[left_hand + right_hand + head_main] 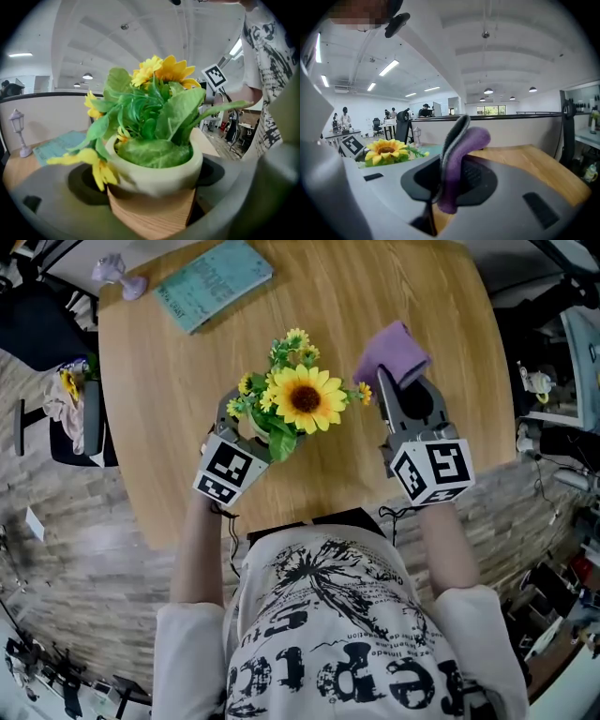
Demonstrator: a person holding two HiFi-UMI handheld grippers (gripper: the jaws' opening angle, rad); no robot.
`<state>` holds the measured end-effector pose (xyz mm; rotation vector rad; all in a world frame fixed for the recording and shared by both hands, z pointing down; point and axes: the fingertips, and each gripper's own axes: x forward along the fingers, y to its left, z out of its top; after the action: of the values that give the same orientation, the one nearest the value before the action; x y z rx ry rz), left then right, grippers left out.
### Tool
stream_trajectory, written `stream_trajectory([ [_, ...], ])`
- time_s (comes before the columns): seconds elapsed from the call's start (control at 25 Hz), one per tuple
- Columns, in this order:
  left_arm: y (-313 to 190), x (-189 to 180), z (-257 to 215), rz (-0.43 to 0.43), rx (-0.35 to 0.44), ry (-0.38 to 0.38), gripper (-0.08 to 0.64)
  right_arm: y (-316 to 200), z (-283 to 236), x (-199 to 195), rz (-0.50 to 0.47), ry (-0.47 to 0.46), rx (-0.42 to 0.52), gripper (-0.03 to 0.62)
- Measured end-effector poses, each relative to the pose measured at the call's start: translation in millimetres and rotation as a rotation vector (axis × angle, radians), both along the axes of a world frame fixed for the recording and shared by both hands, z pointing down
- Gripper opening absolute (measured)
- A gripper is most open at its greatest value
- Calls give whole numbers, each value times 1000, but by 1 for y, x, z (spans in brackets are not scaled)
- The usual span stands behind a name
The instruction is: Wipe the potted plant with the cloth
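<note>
The potted plant stands near the middle of the head view, on the round wooden table. The left gripper has its jaws pressed against the two sides of the pot, just left of centre. In the left gripper view the pot fills the gap between the jaws, with leaves and yellow flowers rising above the rim.

The right gripper sits right of centre and pinches the purple cloth. In the right gripper view the cloth stands up from the closed jaws as a folded flap that curls over at the top. It is near the flowers but apart from them, so the wiping stroke looks about to begin.

To do the wipe well, the free flap should meet the plant, not the hard jaw tips. The right gripper is best brought in toward the left of the frame so the soft fold brushes along a leaf or the rim. The pressure should be light, since the stems look thin and would bend or shed petals under a hard push. The left grip should be firm, or a sideways stroke could tip the pot. Short strokes outward from the stem suit the leaves.

The teal book and the little lamp ornament lie at the upper left, well apart from the work.
</note>
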<state>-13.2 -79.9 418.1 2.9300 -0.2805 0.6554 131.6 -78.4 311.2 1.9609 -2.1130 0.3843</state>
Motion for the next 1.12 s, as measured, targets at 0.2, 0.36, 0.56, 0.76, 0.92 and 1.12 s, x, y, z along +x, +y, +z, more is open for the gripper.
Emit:
stream_trajectory([
  [0.2,3,6,28,60,-18,-17,528,-9,1,-2,-6,33,43,78],
  [0.36,6,14,52,128,-30,-39,528,-14,7,-6,-16,38,62,78],
  [0.56,7,20,71,196,-43,-69,528,-24,19,-9,-51,60,55,78],
  [0.76,6,20,89,215,-26,-112,529,-32,28,-10,-71,77,32,78],
  [0.92,2,23,91,191,-5,-106,531,-33,32,-11,-87,75,19,78],
  [1.12,-1,24,86,156,12,-86,554,-35,32,-10,-74,55,27,78],
])
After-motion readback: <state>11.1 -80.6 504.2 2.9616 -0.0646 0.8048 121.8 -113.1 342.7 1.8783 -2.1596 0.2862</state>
